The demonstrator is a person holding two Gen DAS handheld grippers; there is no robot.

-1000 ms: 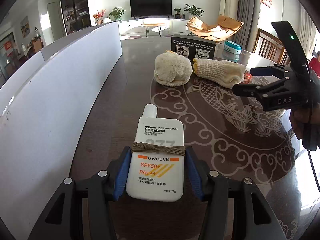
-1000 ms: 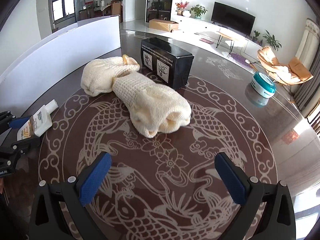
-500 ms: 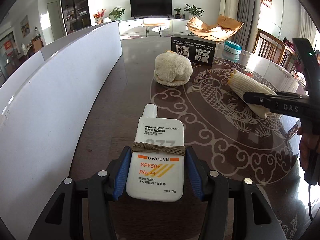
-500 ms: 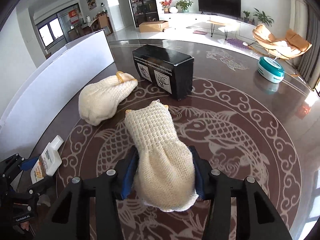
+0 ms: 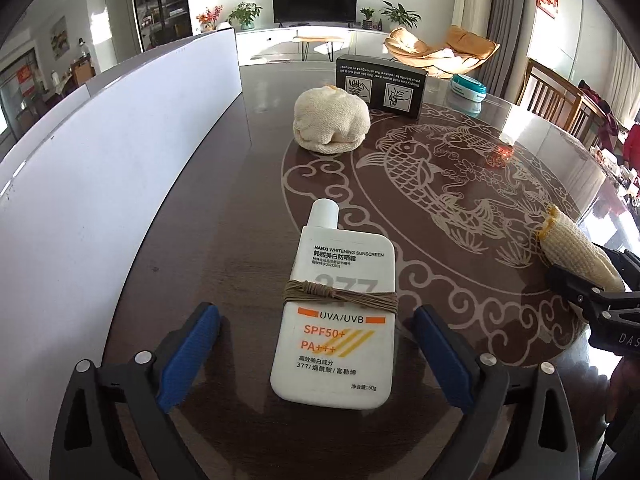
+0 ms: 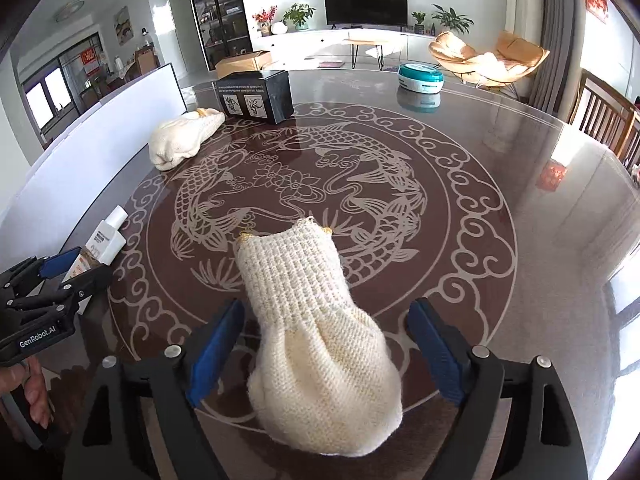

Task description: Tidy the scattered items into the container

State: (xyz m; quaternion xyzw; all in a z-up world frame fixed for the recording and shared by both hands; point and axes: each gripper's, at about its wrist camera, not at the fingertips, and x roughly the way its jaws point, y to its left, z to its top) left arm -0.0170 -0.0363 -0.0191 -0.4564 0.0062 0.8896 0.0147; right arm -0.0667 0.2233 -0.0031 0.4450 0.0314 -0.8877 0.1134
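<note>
Left gripper (image 5: 316,354): jaws just opened wide, pads clear of the sunscreen bottle (image 5: 336,320) lying flat between them, lower centre. Right gripper (image 6: 326,354): jaws just opened, knitted glove (image 6: 316,340) resting loose between the pads, bottom centre. Second glove (image 6: 184,140): bundled, upper left. Black box (image 6: 256,96): beside it, top. Table (image 6: 500,220): fish pattern.

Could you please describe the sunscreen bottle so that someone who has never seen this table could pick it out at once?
Start at the round dark table with its pale fish pattern, then go to the edge beside the white panel. The sunscreen bottle lies flat there. Unlike the two cream knitted mitts, it is hard white plastic with orange print and brown cord round its middle.
</note>
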